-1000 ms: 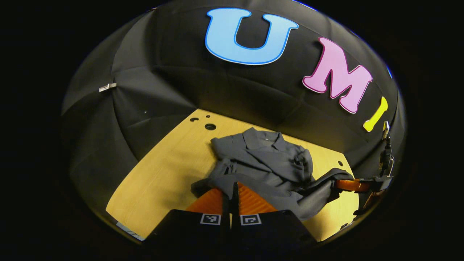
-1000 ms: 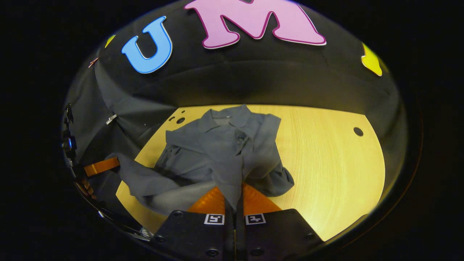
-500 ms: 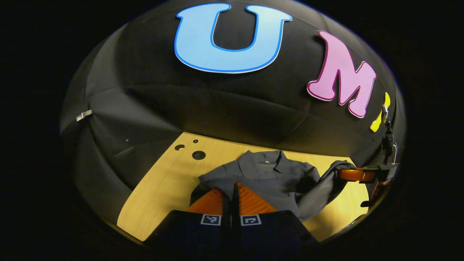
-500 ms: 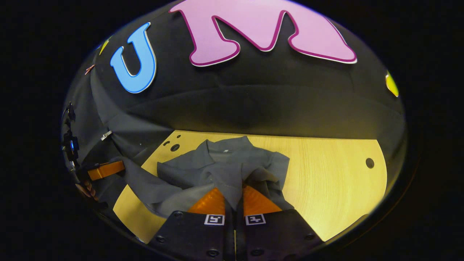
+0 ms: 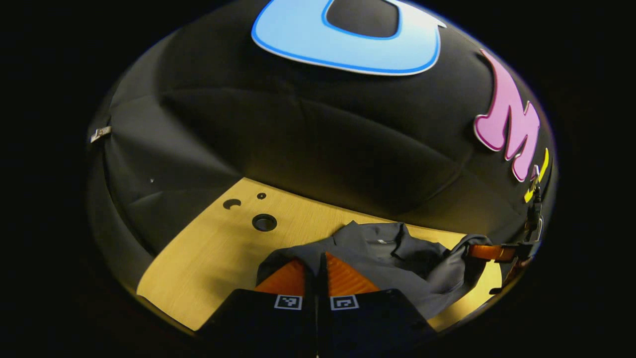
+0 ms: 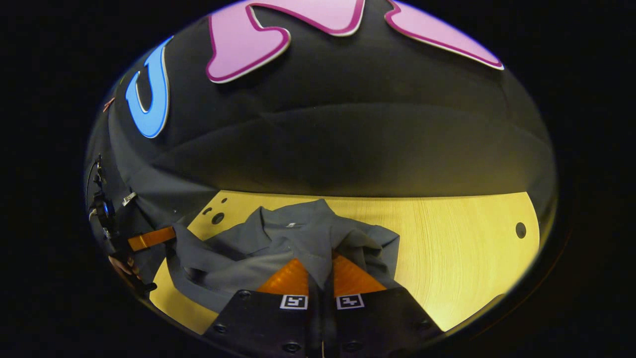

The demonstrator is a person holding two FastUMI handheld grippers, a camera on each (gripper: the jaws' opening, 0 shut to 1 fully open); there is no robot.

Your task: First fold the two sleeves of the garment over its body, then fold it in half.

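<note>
I hold the garment (image 6: 278, 248) at lower centre on the table (image 6: 447, 248), hem clamped in both the left gripper (image 5: 318, 268) and right gripper (image 6: 320, 276). Sleeves appear folded; the half-fold is under way.

Grey garment (image 6: 298, 243), yellow wood-grain table (image 6: 462, 253)

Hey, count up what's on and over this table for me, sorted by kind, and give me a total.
Grey garment: 1
Wooden table: 1
Grippers with orange fingers, both clamped on the garment: 2, left gripper, right gripper
Total: 4
</note>
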